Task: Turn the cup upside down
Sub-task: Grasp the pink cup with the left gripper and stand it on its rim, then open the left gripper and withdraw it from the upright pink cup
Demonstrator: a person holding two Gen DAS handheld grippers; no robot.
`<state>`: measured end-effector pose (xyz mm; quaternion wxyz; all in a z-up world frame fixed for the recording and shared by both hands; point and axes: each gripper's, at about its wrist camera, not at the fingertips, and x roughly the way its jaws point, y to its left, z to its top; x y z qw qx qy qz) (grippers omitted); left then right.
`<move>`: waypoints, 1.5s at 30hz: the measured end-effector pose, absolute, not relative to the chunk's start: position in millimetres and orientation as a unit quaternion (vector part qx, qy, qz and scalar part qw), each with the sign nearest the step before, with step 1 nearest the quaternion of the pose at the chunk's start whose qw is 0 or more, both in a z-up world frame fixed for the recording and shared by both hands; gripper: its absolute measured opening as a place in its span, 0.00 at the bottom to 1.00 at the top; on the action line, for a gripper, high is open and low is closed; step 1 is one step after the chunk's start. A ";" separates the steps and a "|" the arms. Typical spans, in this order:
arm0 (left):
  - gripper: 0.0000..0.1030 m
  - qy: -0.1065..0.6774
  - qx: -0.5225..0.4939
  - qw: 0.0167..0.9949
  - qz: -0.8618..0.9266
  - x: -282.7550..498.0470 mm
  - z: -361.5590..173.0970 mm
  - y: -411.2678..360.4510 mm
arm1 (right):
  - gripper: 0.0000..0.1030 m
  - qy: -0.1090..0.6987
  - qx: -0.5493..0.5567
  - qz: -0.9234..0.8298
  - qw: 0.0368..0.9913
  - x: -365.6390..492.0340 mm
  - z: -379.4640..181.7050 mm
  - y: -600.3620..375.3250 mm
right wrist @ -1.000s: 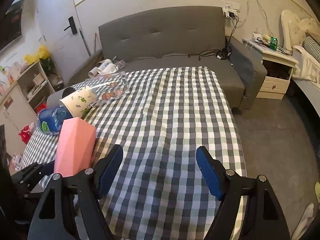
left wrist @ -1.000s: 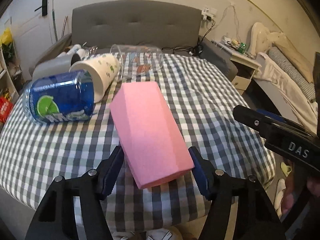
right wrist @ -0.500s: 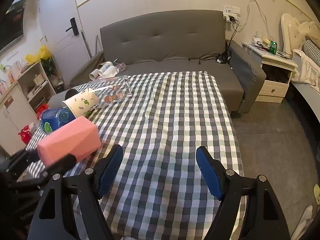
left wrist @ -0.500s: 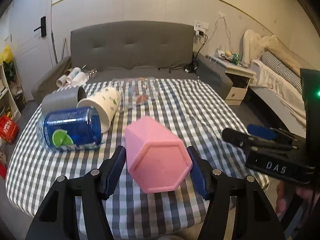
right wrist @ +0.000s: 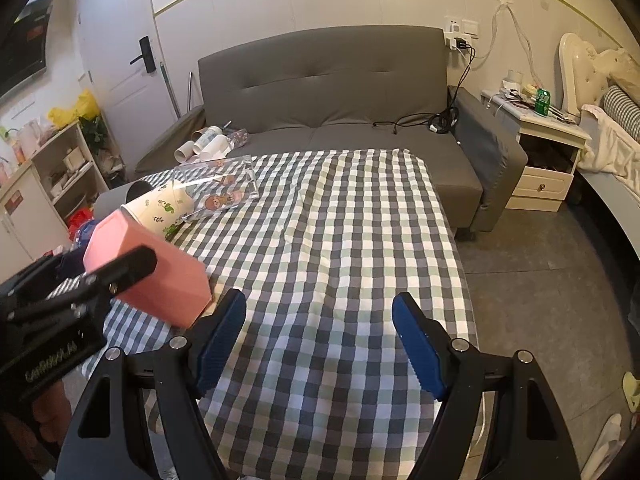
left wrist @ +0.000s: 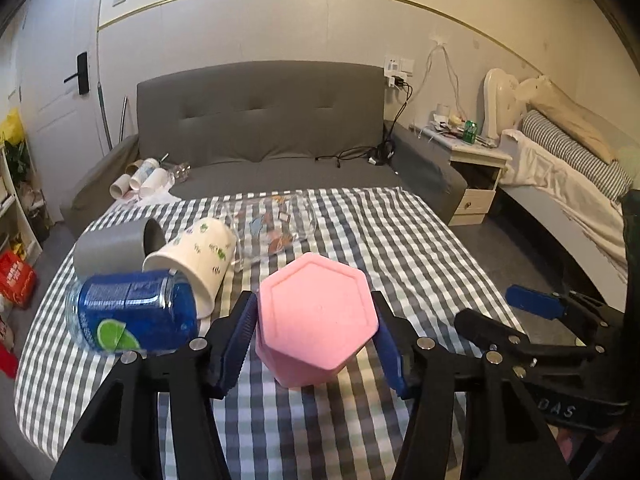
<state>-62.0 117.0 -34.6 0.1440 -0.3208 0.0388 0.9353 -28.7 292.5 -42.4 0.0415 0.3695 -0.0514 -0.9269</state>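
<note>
My left gripper (left wrist: 316,332) is shut on a pink hexagonal cup (left wrist: 316,320). The cup is tipped over, its closed base facing the left wrist camera, held above the checked tablecloth (left wrist: 400,248). In the right wrist view the pink cup (right wrist: 160,276) shows at the left, lying at a slant in the left gripper's fingers (right wrist: 120,268). My right gripper (right wrist: 320,340) is open and empty over the cloth's near right part; it also shows at the right of the left wrist view (left wrist: 520,312).
A blue can-print glass (left wrist: 132,316), a white printed paper cup (left wrist: 196,256), a grey cup (left wrist: 116,244) and a clear printed glass (left wrist: 272,224) lie on their sides at the table's left and back. A grey sofa (left wrist: 260,128) stands behind, a nightstand (left wrist: 468,164) to the right.
The left gripper has turned the pink cup further over, from lying lengthwise to base-on toward its camera, and lifted it. The right gripper has hardly moved.
</note>
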 end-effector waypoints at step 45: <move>0.77 0.024 -0.361 0.112 0.926 -92.4 -50.1 110.0 | 0.73 -0.055 0.362 -0.930 0.019 -28.1 -40.2 304.9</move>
